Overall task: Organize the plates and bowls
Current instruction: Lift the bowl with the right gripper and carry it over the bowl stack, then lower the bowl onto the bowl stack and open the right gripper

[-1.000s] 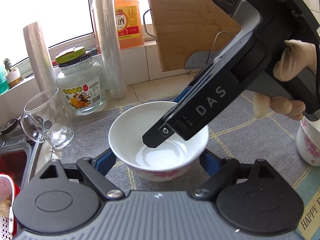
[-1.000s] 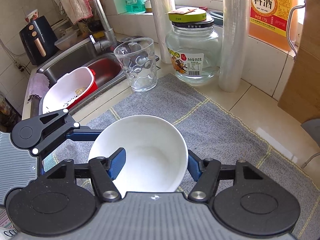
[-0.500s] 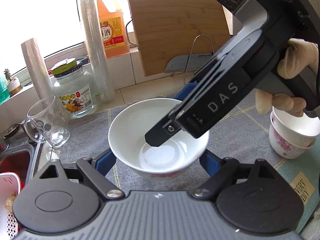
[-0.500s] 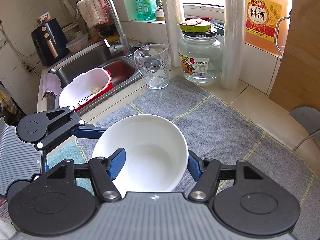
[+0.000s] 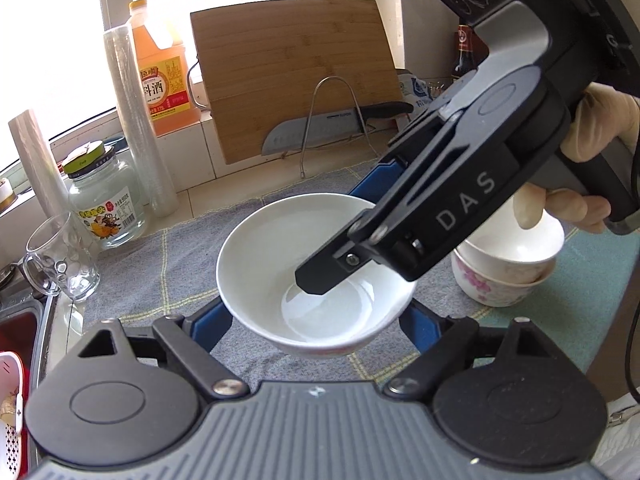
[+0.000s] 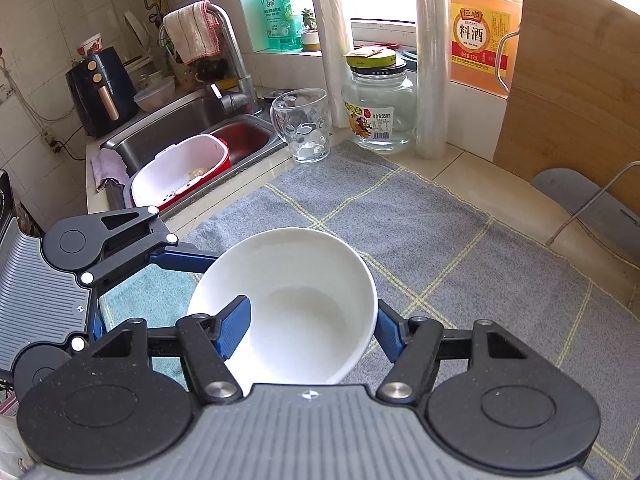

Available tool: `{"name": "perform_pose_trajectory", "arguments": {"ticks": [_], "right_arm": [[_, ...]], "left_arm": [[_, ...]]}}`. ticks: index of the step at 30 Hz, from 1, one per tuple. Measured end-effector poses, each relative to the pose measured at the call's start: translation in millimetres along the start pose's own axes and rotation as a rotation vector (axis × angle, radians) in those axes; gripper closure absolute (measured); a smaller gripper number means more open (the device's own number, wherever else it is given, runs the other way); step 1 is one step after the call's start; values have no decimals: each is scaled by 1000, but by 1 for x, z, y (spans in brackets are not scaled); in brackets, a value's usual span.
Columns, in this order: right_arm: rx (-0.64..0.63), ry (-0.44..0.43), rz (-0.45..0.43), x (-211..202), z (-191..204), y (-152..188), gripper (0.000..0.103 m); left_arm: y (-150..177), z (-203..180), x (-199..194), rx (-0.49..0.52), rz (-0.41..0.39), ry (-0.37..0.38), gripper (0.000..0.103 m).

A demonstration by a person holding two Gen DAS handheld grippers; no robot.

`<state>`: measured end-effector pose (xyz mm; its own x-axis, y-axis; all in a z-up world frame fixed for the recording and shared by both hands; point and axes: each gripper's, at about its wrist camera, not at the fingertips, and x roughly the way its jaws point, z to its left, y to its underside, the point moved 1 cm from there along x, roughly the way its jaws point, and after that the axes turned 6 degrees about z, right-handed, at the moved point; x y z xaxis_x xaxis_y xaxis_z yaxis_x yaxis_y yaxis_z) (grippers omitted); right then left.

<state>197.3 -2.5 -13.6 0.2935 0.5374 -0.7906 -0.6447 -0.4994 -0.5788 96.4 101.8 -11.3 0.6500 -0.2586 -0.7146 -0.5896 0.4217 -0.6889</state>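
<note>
A white bowl (image 5: 280, 248) hangs just above the grey checked mat (image 5: 192, 252), held by both grippers. My left gripper (image 5: 316, 320) spans it from outside, a blue finger against each side of the bowl. My right gripper (image 5: 348, 232) comes in from the upper right, held by a gloved hand (image 5: 592, 132). One of its fingers is inside the bowl, the other outside the far wall. In the right wrist view the bowl (image 6: 304, 280) fills the right gripper (image 6: 312, 332), and the left gripper (image 6: 140, 288) reaches it from the left. Two stacked floral bowls (image 5: 508, 264) stand at the right.
A glass mug (image 5: 60, 256), a lidded jar (image 5: 104, 204) and film rolls (image 5: 136, 120) stand at the left by the sink (image 6: 180, 128). A cutting board (image 5: 296, 76), a knife on a wire rack (image 5: 332, 128) and an oil jug (image 5: 160, 72) line the back wall.
Both grippers have carried the bowl rightward and slightly up. The jar and mug slid left in view, and the stacked floral bowls have come closer at the right.
</note>
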Motion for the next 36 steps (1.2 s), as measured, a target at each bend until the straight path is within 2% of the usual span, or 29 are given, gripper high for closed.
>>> {"name": "perform_pose_trajectory", "arguments": {"ticks": [12, 22, 28, 36], "right_arm": [[68, 65, -40, -52, -10, 43, 31], [158, 165, -87, -96, -35, 75, 30], [221, 203, -80, -101, -56, 94, 30], [260, 203, -55, -93, -69, 107, 30]], "left_arm": [[-16, -43, -9, 77, -15, 99, 13], [-46, -71, 4, 164, -54, 199, 13], [-56, -87, 22, 190, -47, 251, 13], [-58, -100, 36, 174, 0, 286, 13]]}}
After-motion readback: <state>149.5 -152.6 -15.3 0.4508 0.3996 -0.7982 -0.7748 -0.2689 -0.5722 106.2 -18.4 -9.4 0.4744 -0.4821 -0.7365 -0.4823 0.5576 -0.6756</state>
